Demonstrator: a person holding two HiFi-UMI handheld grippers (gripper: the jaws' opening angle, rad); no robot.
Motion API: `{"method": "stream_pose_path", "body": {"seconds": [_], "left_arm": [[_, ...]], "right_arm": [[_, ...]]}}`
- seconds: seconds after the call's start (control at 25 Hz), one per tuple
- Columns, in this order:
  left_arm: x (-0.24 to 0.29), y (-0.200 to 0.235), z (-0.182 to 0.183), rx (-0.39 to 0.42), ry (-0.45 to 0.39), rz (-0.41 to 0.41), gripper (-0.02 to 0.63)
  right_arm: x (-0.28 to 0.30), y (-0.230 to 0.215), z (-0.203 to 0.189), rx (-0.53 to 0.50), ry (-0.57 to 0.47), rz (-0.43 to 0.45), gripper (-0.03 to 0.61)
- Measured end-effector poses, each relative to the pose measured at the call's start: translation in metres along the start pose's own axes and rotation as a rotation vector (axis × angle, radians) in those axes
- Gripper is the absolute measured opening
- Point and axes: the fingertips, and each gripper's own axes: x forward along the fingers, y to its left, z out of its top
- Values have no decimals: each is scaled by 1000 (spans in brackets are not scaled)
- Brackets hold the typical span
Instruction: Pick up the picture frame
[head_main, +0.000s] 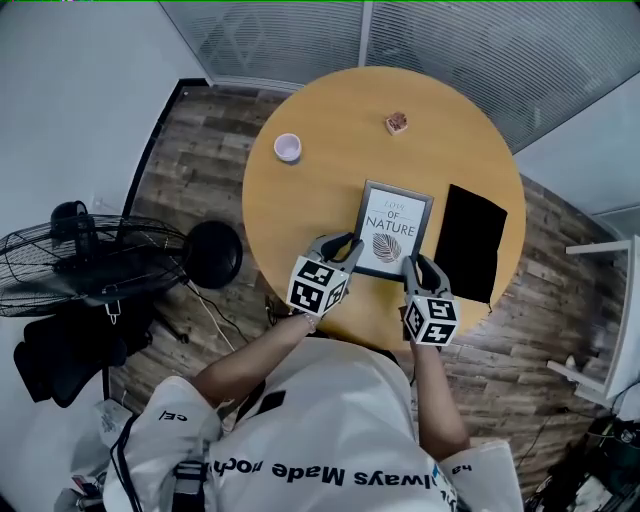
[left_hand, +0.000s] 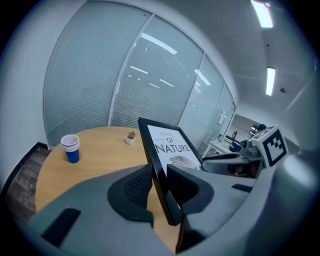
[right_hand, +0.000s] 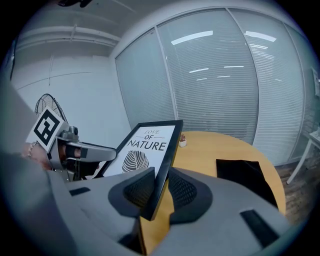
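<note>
The frame (head_main: 394, 230) is held tilted over the round table (head_main: 320, 190). Its near left corner is clamped by the left gripper (head_main: 340, 252) and its near right corner by the right gripper (head_main: 417, 268). A black cloth (head_main: 470, 242) lies beside it.
</note>
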Motion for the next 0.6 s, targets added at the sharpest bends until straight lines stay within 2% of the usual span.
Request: {"method": "stream_pose_path", "body": {"seconds": [0.6], "left_arm": [[-27,-17,39,29,-83,0,104]], "right_arm": [[-28,9,40,-22,-70,1,100]]}}
